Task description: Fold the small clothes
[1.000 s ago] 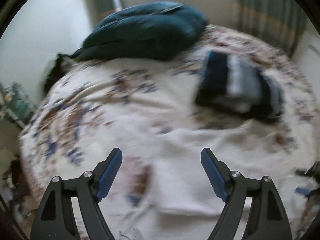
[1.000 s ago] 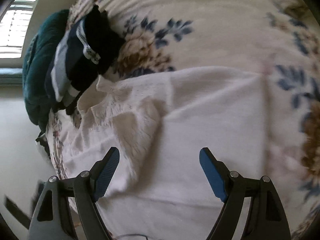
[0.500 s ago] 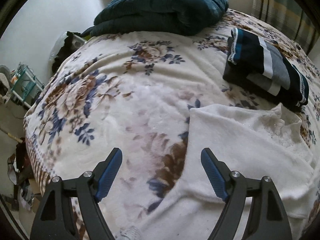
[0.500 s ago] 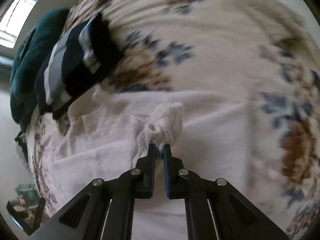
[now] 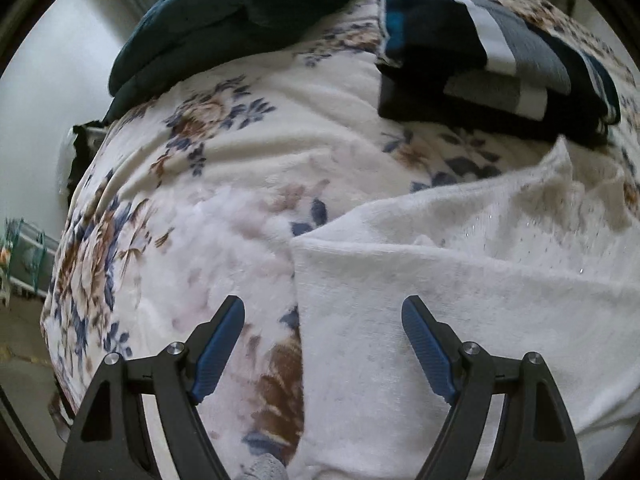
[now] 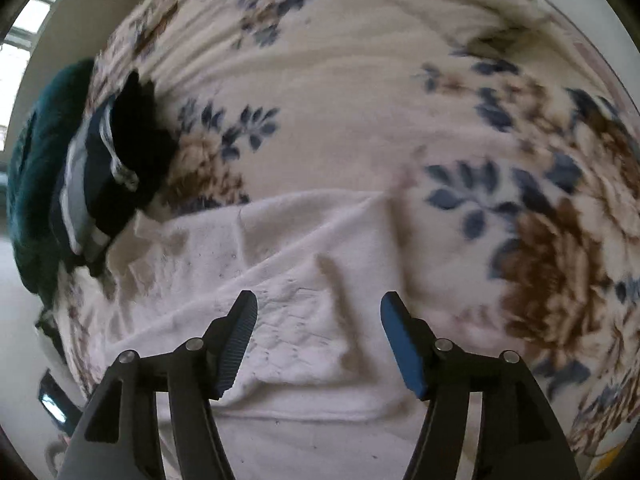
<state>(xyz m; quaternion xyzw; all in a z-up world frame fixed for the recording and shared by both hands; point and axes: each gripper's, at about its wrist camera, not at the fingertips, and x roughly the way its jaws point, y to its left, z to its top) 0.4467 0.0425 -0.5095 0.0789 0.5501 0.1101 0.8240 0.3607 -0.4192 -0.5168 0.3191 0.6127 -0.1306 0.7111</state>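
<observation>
A white fuzzy garment (image 5: pixel 460 288) lies spread on the floral blanket (image 5: pixel 208 200); it also shows in the right wrist view (image 6: pixel 288 280), where part of it is folded over itself. My left gripper (image 5: pixel 323 316) is open and empty, low over the garment's left edge. My right gripper (image 6: pixel 319 310) is open and empty just above the folded-over flap.
A folded stack of dark striped clothes (image 5: pixel 496 56) sits beyond the garment; it also shows at the left of the right wrist view (image 6: pixel 108 172). A dark teal quilt (image 5: pixel 240 16) is bunched at the bed's far end. Floor and clutter (image 5: pixel 24 256) lie off the bed's left edge.
My right gripper, shut on a bunched piece of the white garment half a second ago, has opened and let it go; the piece now lies flat. My left gripper moved closer to the garment's edge.
</observation>
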